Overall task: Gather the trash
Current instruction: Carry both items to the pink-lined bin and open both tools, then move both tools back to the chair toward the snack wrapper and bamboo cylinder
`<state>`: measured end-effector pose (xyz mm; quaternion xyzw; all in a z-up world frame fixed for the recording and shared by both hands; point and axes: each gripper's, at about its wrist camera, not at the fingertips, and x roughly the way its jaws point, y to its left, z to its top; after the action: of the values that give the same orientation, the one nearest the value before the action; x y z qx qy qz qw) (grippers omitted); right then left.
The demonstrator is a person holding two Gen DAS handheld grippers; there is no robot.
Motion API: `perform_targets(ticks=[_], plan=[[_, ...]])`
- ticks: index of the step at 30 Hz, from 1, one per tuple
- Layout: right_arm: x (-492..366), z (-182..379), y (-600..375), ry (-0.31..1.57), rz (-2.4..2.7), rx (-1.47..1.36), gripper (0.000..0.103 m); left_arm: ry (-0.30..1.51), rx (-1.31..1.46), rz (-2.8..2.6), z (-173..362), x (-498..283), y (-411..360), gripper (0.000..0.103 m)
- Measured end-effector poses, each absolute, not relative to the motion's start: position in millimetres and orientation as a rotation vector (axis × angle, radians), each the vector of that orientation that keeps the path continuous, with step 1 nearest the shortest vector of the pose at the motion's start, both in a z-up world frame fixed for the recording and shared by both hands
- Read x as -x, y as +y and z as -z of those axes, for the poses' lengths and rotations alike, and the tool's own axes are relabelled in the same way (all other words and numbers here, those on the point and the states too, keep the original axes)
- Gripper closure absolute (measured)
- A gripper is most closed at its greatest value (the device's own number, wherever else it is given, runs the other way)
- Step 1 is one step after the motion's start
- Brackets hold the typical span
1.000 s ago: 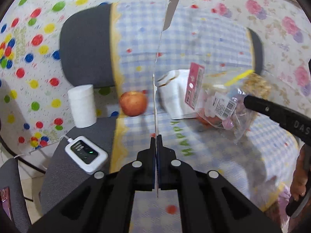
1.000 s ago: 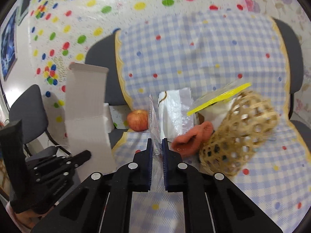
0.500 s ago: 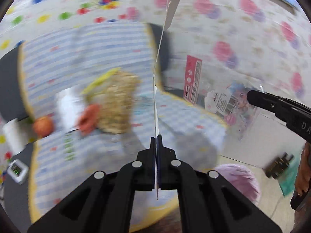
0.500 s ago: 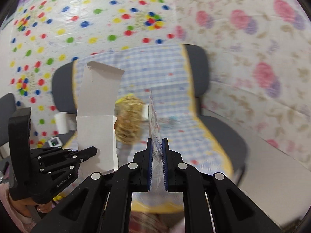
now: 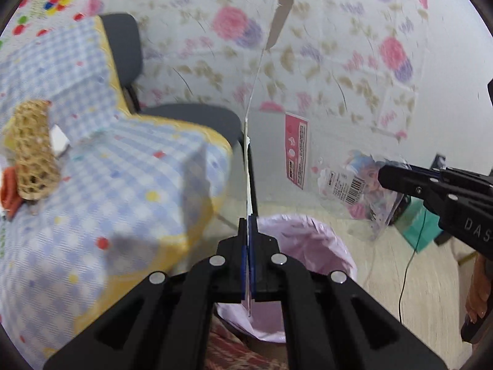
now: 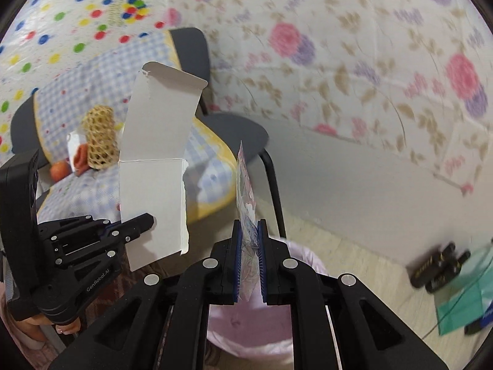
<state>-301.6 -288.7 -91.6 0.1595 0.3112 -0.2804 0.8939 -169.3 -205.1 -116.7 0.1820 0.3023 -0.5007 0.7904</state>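
Two tongs clamped, left on flattened white carton, right on clear printed wrapper

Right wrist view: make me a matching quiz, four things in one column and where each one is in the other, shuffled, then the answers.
Things:
1. flattened white carton
2. clear toy wrapper
3. wicker basket
4. pink bin liner

Places:
A. lying on the checked chair cover
B. pinched in the left hand-held gripper
C. on the floor, below both hand-held grippers
D. clamped in the right hand-held gripper

Pairs: 1-B, 2-D, 3-A, 4-C
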Motion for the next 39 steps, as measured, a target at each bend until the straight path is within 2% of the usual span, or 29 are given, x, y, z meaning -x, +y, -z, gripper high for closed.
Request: perform_targets(ticks=[6,11,13,14,15,17,27,39], plan=[[304,128,-304,0.713,0.584,-0.438,0.091,0.715,-0.465,1.086,143,169,-226,0.103],[298,154,-316,0.753,0.577,-0.497,0.086,0.775,-0.499,1.098,157,167,-235,0.103],[296,159,-320,0.767,0.579,-0.505,0.081,0.790,-0.509,1.099,161,166,-238,0.098],[296,161,-321,0.772,0.579,-0.510,0.074,0.797,-0.509,1.099,162,165,-238,0.090],[296,161,-321,0.773,0.580,-0.513,0.071,0.797,-0.508,1.097,161,164,-237,0.081],[297,160,-323,0.767,0.585,-0.510,0.068,0.790,-0.496,1.088,157,160,-232,0.075],[270,105,-317,0.640,0.532,-0.432,0.068,0.696,-0.371,0.937,105,118,-183,0.075],[158,61,-265,0.596,0.283,-0.274,0.067,0.639,-0.237,0.626,62,38,-87,0.074]])
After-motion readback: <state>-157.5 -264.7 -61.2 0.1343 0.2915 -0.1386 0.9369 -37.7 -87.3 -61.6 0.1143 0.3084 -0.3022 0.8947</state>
